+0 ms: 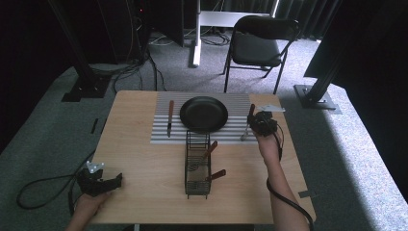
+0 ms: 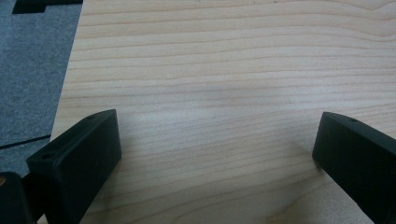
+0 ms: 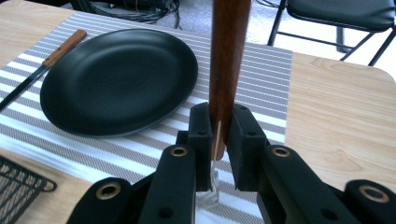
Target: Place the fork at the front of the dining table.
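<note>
From the high view, the right gripper (image 1: 263,122) hangs over the right end of the striped placemat (image 1: 231,103), just right of the black plate (image 1: 204,114). It is clamped on a wooden-handled fork (image 1: 249,119), whose long axis runs near to far: handle toward the far edge, metal tines toward the near edge of the mat. A knife (image 1: 170,118) lies the same way on the plate's left, so I judge the fork is being set down as its mirror, parallel to the plate's right rim. A black wire caddy (image 1: 197,166) stands on the tabletop (image 1: 144,168) nearer the person, with more wooden handles poking out of it. The left gripper (image 1: 98,182) rests far off at the near left corner, well apart from the mat.

In the left gripper view, its black jaws stand wide apart over bare wood, holding nothing.

In the right gripper view, the right gripper (image 3: 219,135) has both jaws pressed against the brown fork (image 3: 229,60) handle, which rises straight up between them; the plate (image 3: 119,79) lies just to its left, the knife (image 3: 44,65) beyond it. I cannot tell whether the tines touch the mat.
</note>
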Demonstrator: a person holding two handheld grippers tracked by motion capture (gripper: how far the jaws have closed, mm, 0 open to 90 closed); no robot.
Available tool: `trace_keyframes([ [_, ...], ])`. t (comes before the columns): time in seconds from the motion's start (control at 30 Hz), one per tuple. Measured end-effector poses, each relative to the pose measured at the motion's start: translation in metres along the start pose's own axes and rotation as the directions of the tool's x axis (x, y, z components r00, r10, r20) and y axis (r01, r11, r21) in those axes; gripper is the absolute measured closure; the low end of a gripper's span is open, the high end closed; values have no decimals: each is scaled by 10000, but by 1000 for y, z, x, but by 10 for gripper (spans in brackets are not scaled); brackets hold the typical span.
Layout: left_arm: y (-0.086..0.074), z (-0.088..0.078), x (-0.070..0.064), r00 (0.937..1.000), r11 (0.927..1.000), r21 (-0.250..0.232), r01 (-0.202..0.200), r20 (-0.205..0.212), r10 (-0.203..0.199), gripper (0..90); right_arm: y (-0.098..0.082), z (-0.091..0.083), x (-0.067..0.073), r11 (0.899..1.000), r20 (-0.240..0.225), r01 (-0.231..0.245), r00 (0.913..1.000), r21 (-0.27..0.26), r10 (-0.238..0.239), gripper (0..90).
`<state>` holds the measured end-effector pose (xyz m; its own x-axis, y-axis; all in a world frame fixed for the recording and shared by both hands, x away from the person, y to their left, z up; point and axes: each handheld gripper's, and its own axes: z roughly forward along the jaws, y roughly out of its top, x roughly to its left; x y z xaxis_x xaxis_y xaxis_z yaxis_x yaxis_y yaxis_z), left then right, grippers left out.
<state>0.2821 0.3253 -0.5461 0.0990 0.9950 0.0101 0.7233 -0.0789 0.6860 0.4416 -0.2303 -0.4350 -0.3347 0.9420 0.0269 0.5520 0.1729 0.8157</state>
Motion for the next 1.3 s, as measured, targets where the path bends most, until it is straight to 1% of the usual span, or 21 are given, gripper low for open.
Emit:
trace_keyframes([
  [0.03, 0, 0, 0, 10000, 10000, 0, 0, 0, 0, 10, 2, 3, 0, 10000, 76, -22, 10000, 24, 22, 805],
  [0.1, 0, 0, 0, 10000, 10000, 0, 1, 0, -1, 10, 6, 9, 0, 10000, 50, -64, 10000, 64, 64, 804],
  [0.13, 0, 0, 0, 10000, 10000, 1, 1, -1, -1, 9, 9, 13, 0, 9999, 128, -76, 9999, 86, 74, 805],
  [0.2, 0, 0, 0, 10000, 10000, -2, -1, -1, 1, 9, 13, 20, 0, 9999, 143, -76, 9999, 122, 74, 805],
  [0.27, 0, 0, 0, 10000, 10000, -3, 0, 0, 0, 9, 17, 30, -2, 9996, 181, -209, 9996, 195, 206, 805],
  [0.37, 0, 0, 0, 10000, 10000, -1, -1, 0, 1, 10, 26, 44, -5, 9982, 180, -338, 9993, 502, 330, 805],
  [0.5, 0, 0, 0, 10000, 10000, -4, 1, -2, -1, 10, 34, 66, -4, 9960, 234, -337, 9992, 824, 318, 805],
  [0.57, 0, 0, 0, 10000, 10000, -2, 2, -1, -2, 10, 38, 76, -5, 9936, 261, -455, 9987, 1032, 430, 805],
  [0.67, 0, 0, 0, 10000, 10000, -2, -3, 1, 3, 10, 43, 92, -4, 9885, 387, -463, 9984, 1443, 411, 805],
  [0.73, 0, 0, 0, 10000, 10000, -2, -2, -1, 2, 10, 46, 102, -3, 9840, 508, -454, 9980, 1721, 372, 805],
  [0.8, 0, 0, 0, 10000, 10000, 7, -13, -2, 13, 10, 47, 113, -2, 9787, 763, -531, 9963, 1983, 386, 805],
  [0.83, 0, 0, 0, 10000, 10000, -9, 7, 0, -7, 10, 47, 119, -3, 9750, 732, -681, 9959, 2115, 537, 805],
  [0.93, 0, 0, 0, 10000, 10000, -13, 9, -1, -9, 9, 46, 134, -5, 9649, 831, -923, 9938, 2460, 739, 806],
  [0.97, 0, 0, 0, 10000, 10000, -14, 7, 0, -7, 10, 45, 139, -5, 9605, 826, -1005, 9932, 2594, 816, 805],
  [1.0, 0, 0, 0, 10000, 10000, -13, 11, 0, -11, 9, 45, 145, -5, 9550, 877, -1002, 9930, 2792, 785, 806],
  [1.1, 0, 0, 0, 10000, 10000, -15, 16, 1, -16, 10, 39, 157, -6, 9420, 967, -1177, 9911, 3144, 915, 806],
  [1.17, 0, 0, 0, 10000, 10000, -15, 15, 0, -15, 10, 35, 164, -6, 9338, 1027, -1238, 9902, 3358, 943, 805],
  [1.2, 0, 0, 0, 10000, 10000, -12, 12, -1, -12, 9, 32, 168, -6, 9271, 1050, -1255, 9900, 3532, 940, 805],
  [1.23, 0, 0, 0, 10000, 10000, -16, 16, 0, -16, 10, 30, 170, -6, 9228, 1066, -1275, 9898, 3635, 947, 805],
  [1.27, 0, 0, 0, 10000, 10000, -14, 14, -1, -14, 10, 28, 172, -5, 9207, 1086, -1270, 9897, 3691, 930, 802],
  [1.3, 0, 0, 0, 10000, 10000, -14, 15, 0, -15, 9, 28, 172, -5, 9221, 1092, -1317, 9892, 3638, 982, 799],
])
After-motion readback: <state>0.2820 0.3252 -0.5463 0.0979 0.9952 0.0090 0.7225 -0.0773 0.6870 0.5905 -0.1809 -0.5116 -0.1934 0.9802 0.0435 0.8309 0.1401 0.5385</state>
